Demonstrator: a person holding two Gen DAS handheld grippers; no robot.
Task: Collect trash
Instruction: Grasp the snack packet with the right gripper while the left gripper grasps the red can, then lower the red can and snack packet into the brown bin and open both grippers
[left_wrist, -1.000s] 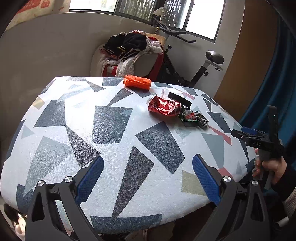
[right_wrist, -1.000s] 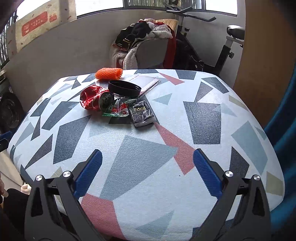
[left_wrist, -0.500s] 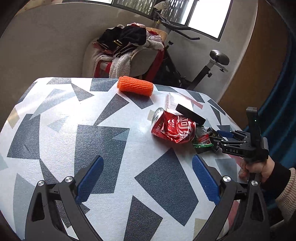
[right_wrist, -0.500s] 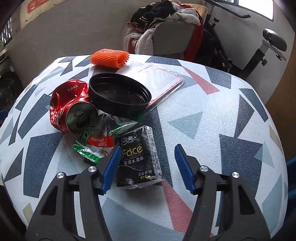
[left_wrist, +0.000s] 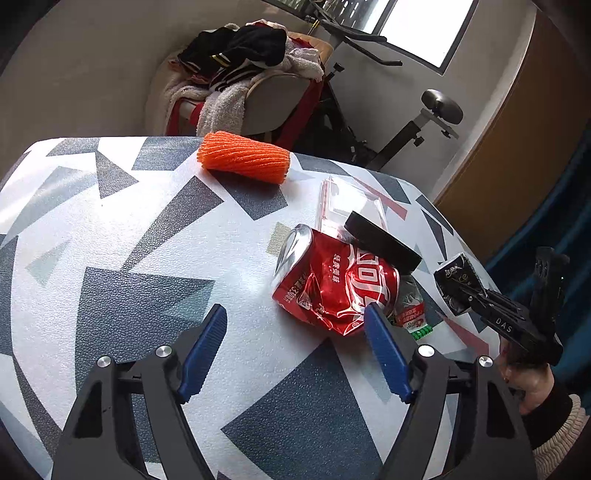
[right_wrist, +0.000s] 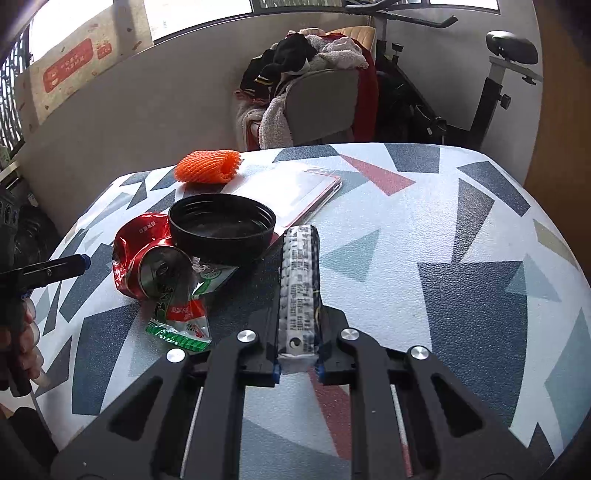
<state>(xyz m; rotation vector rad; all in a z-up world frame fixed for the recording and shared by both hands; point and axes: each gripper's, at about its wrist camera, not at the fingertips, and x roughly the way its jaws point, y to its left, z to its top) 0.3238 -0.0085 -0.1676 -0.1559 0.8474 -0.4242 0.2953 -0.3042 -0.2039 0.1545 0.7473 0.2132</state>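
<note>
Narrowing since half second ago, my left gripper (left_wrist: 295, 347) still open, right pad beside crushed red can (left_wrist: 334, 286) on table (left_wrist: 110, 229). My right gripper (right_wrist: 297, 332), open before, now clamps black tissue packet (right_wrist: 299, 280), lifted edge-up.

I see a crushed red can (right_wrist: 147, 254) lying on its side on the worktop, touching a black lid (right_wrist: 221, 229) at its 2 o'clock. A green-red wrapper (right_wrist: 181, 310) lies at its 5 o'clock. The black tissue pack (right_wrist: 299, 280) is lifted, pinched edge-on. An orange foam net (right_wrist: 207, 167) lies at 12.
</note>
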